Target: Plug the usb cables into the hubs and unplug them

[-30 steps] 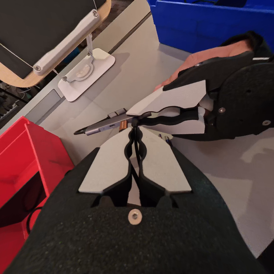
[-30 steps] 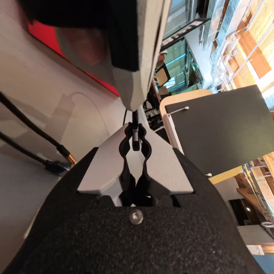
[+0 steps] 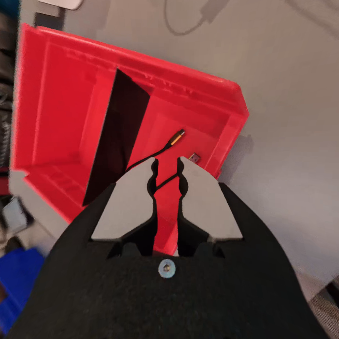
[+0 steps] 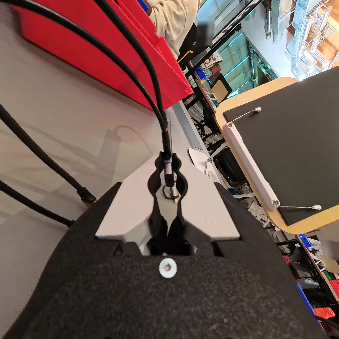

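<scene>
The slim grey metal USB hub (image 4: 168,166) sits edge-on between the jaws of the right gripper (image 4: 167,157), which are pinched on it near their tips and hold it up off the pale grey tabletop (image 4: 55,128). Thin black cables (image 4: 128,60) run from the hub's far end and arc away across the view, so some appear to be plugged in there; a small silver connector piece (image 4: 174,194) hangs from the hub's near end in the hollow between the jaws.

In the left wrist view, the left gripper (image 3: 166,160) hangs over the open red plastic bin (image 3: 183,88) with its jaws spread and nothing between them. Below, on the bin's floor, lies a thin black USB cable (image 3: 146,161) ending in a gold-coloured metal plug (image 3: 177,138), and near it a small grey USB plug end (image 3: 194,157). A black divider panel (image 3: 121,132) splits the bin into two compartments; the cable lies in the right-hand one in this view.

The step in hand looks like dropping an unplugged cable into the bin. Next, the left gripper would likely go to the hub, close on the connector body of a plugged cable rather than the cord, and pull straight along the port's line while the right gripper keeps the hub firm.
</scene>
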`<state>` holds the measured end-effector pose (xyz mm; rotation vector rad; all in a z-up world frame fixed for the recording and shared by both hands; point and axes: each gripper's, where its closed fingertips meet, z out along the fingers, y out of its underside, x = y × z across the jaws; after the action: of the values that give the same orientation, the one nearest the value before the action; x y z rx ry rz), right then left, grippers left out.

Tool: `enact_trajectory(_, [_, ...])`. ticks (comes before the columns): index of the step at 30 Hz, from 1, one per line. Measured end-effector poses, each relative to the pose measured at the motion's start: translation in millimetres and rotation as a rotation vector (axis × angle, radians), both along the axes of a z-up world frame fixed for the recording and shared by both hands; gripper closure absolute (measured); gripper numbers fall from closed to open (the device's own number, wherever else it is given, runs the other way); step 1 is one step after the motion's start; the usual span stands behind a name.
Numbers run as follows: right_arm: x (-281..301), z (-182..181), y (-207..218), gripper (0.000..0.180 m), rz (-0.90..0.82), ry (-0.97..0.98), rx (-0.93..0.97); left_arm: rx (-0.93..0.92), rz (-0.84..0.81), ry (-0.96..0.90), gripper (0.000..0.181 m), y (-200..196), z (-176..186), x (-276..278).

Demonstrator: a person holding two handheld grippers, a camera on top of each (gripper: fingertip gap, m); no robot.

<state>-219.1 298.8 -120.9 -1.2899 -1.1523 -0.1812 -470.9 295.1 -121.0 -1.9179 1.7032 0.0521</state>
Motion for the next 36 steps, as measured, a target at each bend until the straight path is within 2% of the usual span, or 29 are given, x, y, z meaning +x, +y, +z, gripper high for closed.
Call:
enact_trajectory(7, [-2, -5, 0, 0.172, 0.006, -0.019, -0.006, -0.256, -0.098, 0.142, 0.144, 27, -52, -2])
enact_trajectory(12, [-3, -7, 1, 0.171, 0.015, -0.01, -0.029, -0.283, -0.181, 0.127, 0.142, 38, -57, 6])
enact_trajectory(16, [-3, -9, 1, 0.172, 0.018, -0.009, -0.043, -0.339, -0.182, 0.184, 0.142, 45, -69, 1])
enact_trajectory(17, [-3, -9, 1, 0.172, 0.019, -0.009, -0.044, -0.377, -0.184, 0.18, 0.148, 42, -71, 1])
enact_trajectory(19, [-4, -10, 1, 0.172, 0.023, -0.011, -0.048, -0.416, -0.17, 0.184, 0.141, 38, -76, 0])
enact_trajectory(23, [-5, -11, 1, 0.172, 0.027, -0.017, -0.05, -0.412, -0.181, 0.148, 0.151, 39, -76, 4])
enact_trajectory(24, [-5, -11, 0, 0.172, 0.027, -0.018, -0.047, -0.405, -0.19, 0.149, 0.171, 39, -76, 5])
enact_trajectory(28, [-5, -9, -1, 0.172, 0.027, -0.018, -0.037, -0.407, -0.175, 0.161, 0.174, 39, -76, 4])
enact_trajectory(30, [-4, -9, -1, 0.172, 0.025, -0.021, -0.029, -0.362, -0.156, 0.195, 0.174, 40, -72, -1])
enact_trajectory(32, [-4, -8, -1, 0.172, 0.025, -0.021, -0.024, -0.32, -0.133, 0.155, 0.173, 40, -54, -2])
enact_trajectory(36, [-2, -3, -1, 0.172, 0.019, -0.011, -0.009, -0.192, -0.104, 0.034, 0.175, 30, 21, -3])
